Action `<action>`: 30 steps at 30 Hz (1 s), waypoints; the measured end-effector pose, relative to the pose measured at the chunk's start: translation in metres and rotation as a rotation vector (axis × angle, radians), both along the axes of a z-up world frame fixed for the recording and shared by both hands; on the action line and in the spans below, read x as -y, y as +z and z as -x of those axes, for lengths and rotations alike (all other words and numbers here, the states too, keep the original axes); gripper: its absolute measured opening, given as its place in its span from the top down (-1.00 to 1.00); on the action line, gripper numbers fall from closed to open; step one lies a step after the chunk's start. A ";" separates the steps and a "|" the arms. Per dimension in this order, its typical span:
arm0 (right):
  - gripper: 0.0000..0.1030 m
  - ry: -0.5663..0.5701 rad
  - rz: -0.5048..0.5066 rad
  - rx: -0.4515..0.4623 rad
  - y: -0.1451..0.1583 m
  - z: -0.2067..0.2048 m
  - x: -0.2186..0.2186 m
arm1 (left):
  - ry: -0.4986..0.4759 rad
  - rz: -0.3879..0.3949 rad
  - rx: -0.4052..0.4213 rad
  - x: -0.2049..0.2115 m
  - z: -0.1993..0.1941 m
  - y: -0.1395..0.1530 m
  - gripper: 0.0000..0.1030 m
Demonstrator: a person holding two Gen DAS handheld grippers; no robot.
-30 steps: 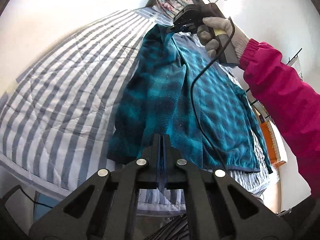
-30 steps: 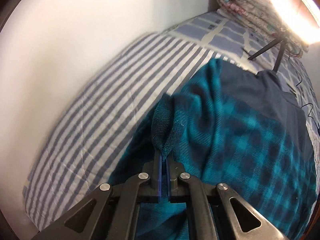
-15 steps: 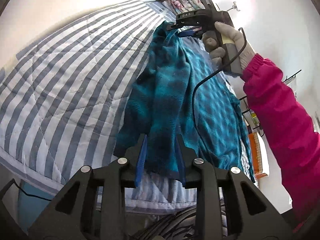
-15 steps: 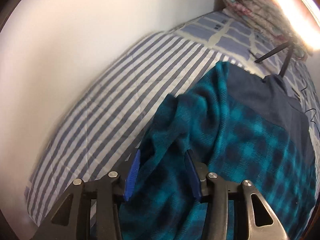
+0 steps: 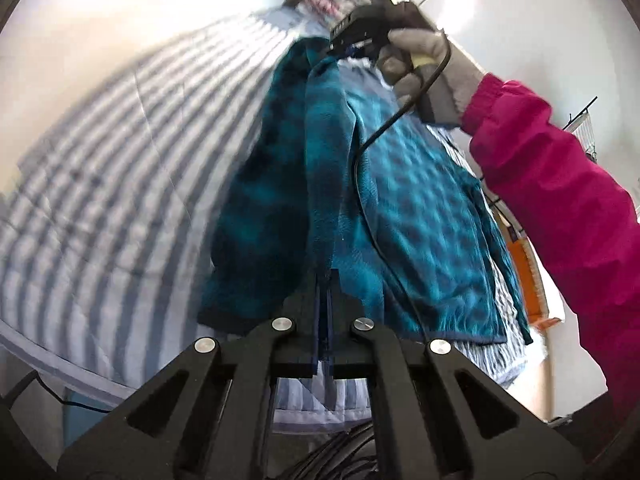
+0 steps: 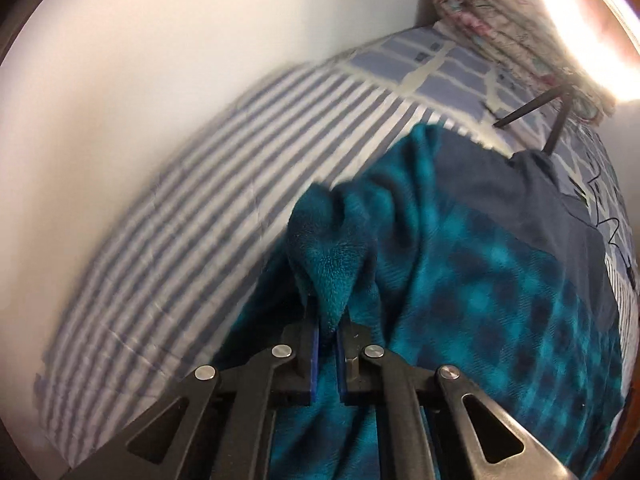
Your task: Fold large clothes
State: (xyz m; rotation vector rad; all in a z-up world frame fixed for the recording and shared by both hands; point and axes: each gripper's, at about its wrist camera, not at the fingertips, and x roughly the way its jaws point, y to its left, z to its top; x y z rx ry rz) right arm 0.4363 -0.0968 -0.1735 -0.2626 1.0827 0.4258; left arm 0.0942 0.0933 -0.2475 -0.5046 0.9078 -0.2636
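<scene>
1. Teal plaid fleece garment (image 5: 404, 216): lies lengthwise on the striped quilt (image 5: 120, 168), left edge lifted.
2. Left gripper (image 5: 326, 280): pressed together, pinching the near hem.
3. Right gripper (image 6: 326, 320): pinching a fleece ridge at the far end.
4. Risk: shallow pinches may slip as fleece drags, skewing the fold.

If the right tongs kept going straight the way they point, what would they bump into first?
Most likely the fuzzy teal plaid garment itself. The right tongs are shut on a bunched fold of it, and more of that cloth lies directly ahead on the blue-and-white striped quilt.
</scene>
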 end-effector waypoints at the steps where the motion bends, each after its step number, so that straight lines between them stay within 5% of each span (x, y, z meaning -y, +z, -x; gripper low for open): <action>1: 0.93 0.000 -0.023 0.001 0.005 -0.003 -0.001 | 0.008 -0.001 0.004 -0.002 0.000 0.002 1.00; 7: 0.88 0.036 -0.078 -0.034 -0.013 -0.015 -0.033 | 0.068 -0.022 -0.103 -0.018 -0.013 -0.035 1.00; 9: 0.47 0.056 -0.070 -0.046 -0.023 -0.012 -0.039 | 0.073 -0.009 -0.121 -0.023 -0.012 -0.041 1.00; 11: 0.41 0.071 -0.131 -0.042 -0.020 -0.007 -0.029 | 0.079 -0.002 -0.107 -0.026 -0.007 -0.036 0.94; 12: 0.40 0.072 -0.177 -0.048 -0.017 -0.005 -0.019 | 0.083 -0.004 -0.096 -0.028 -0.004 -0.033 0.86; 14: 0.40 0.050 -0.273 -0.051 -0.007 0.000 0.009 | 0.097 0.001 -0.079 -0.035 0.000 -0.030 0.19; 16: 0.45 0.015 -0.339 -0.056 -0.002 0.008 0.039 | 0.121 0.020 -0.068 -0.044 0.003 -0.031 -0.03; 21: 0.63 0.052 -0.304 -0.030 -0.015 0.030 0.053 | 0.125 0.130 -0.129 -0.053 -0.012 -0.051 -0.03; 25: 0.63 0.059 -0.274 -0.088 -0.048 0.032 0.046 | 0.094 0.117 -0.168 -0.038 -0.021 -0.064 -0.01; 28: 0.63 0.117 -0.099 -0.036 -0.073 0.045 0.036 | 0.087 0.141 -0.171 -0.034 -0.023 -0.069 0.71; 30: 0.56 0.107 -0.064 -0.023 -0.075 0.047 0.045 | 0.098 0.147 -0.163 -0.032 -0.021 -0.066 0.76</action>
